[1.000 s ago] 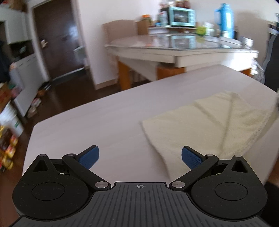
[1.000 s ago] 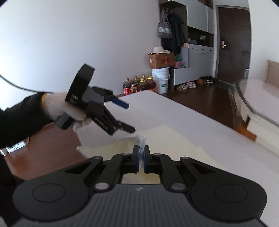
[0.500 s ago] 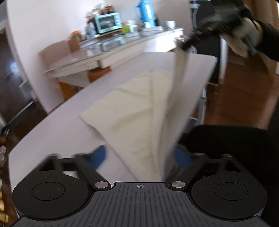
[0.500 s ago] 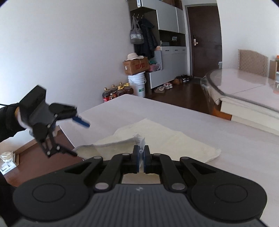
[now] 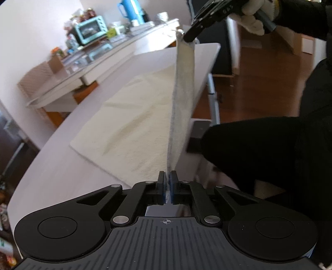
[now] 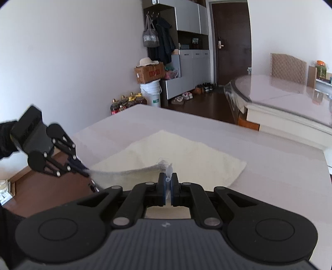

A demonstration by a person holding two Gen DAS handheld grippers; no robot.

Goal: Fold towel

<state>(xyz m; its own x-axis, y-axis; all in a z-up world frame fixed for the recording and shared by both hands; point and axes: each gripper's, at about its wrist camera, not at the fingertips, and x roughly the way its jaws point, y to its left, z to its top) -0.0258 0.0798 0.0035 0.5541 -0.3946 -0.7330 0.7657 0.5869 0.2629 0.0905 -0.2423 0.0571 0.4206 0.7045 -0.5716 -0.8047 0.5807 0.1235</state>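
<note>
Cream towel (image 5: pixel 132 128) spread on a pale table (image 5: pixel 62 166), near edge lifted and stretched taut between two grippers. Left gripper (image 5: pixel 167 182) pinched tight on one near corner, blue pads pressed together with the hem rising straight out from between them. Right gripper (image 6: pixel 168 184) likewise clamped on the other near corner, a small translucent tag (image 6: pixel 169 171) and frayed threads poking up above its pads. Seen from the left wrist view: the lifted edge as a narrow upright band, blocking part of the table's far corner; a white-gloved hand (image 5: pixel 253 16) at the top right. A dark sleeve (image 5: pixel 269 145) crowding the right side, hiding the floor and table edge there. Beyond the towel: a glass-topped dining table (image 6: pixel 280 91) well apart, bearing a teal toaster oven (image 5: pixel 90 33) and a blue kettle (image 5: pixel 130 10); a quilted chair back (image 6: pixel 288 66) behind it. Along the wall in the right wrist view: a white bucket (image 6: pixel 151 93) under a cardboard box (image 6: pixel 149 72) and a hat (image 6: pixel 147 61), bottles (image 6: pixel 126 102) beside it, shoes (image 6: pixel 186 96) by grey cabinets (image 6: pixel 193 68), a dark door (image 6: pixel 230 41).
</note>
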